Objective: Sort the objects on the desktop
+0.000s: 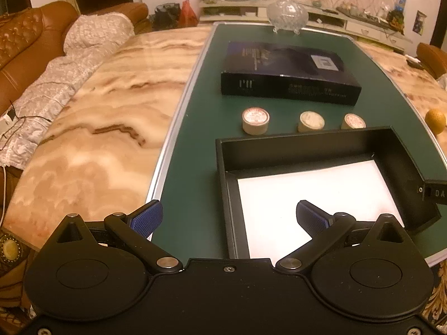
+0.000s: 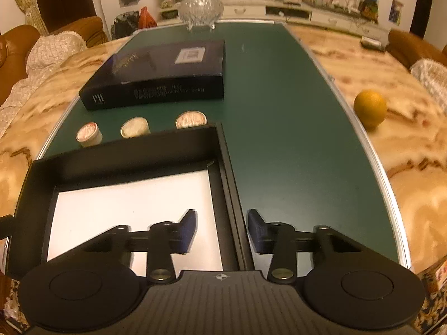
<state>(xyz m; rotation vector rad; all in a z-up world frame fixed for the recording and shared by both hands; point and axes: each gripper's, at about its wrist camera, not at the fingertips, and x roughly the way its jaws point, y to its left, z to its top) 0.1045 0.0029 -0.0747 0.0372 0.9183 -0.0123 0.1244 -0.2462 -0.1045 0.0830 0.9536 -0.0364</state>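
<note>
An open black box [image 1: 307, 145] with a white sheet inside lies on the green mat [image 1: 195, 167]; it also shows in the right wrist view [image 2: 125, 148]. Three small round cream tins [image 1: 255, 120] [image 1: 312, 121] [image 1: 353, 121] stand in a row behind it, also in the right wrist view [image 2: 88, 134] [image 2: 135, 127] [image 2: 191, 119]. A thick black book [image 1: 287, 75] lies behind them, and shows in the right wrist view [image 2: 159, 75]. My left gripper [image 1: 229, 217] is open and empty over the box's left wall. My right gripper [image 2: 220, 229] is open and empty, straddling the box's right wall.
A glass lidded bowl [image 1: 287, 14] stands at the mat's far end, seen too in the right wrist view [image 2: 199, 8]. An orange [image 2: 370, 107] lies on the marble table [image 1: 97, 111] right of the mat. A brown sofa with a quilted cover [image 1: 42, 55] is at the left.
</note>
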